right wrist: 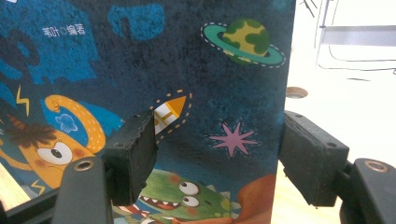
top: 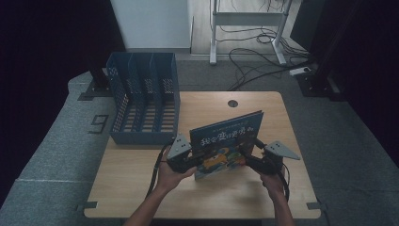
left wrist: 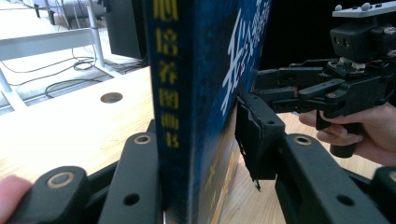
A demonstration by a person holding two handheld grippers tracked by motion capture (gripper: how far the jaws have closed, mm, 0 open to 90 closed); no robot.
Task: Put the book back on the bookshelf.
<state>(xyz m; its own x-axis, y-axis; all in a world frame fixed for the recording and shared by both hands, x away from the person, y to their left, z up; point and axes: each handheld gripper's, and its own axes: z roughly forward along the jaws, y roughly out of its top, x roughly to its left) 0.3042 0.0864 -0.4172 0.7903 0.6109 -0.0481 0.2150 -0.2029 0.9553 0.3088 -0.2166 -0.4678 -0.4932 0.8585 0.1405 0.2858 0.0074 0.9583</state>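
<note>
A blue picture book [top: 226, 134] with cartoon monsters on its cover stands upright on the wooden table [top: 141, 188], between my two grippers. My left gripper [top: 196, 162] clamps the spine end: in the left gripper view the jaws [left wrist: 201, 140] press on both sides of the book [left wrist: 196, 70], spine toward the camera. My right gripper [top: 247, 157] sits at the book's opposite edge. In the right gripper view its jaws [right wrist: 222, 151] stand wide, one pad in front of the cover [right wrist: 224, 70] and the other beyond the edge, neither pressing.
A blue slotted file rack [top: 143, 101] with several upright compartments stands at the table's back left, open side facing the book. A round cable hole [top: 232, 103] lies behind the book. Beyond the table are floor cables [top: 254, 61] and a white desk frame [top: 247, 19].
</note>
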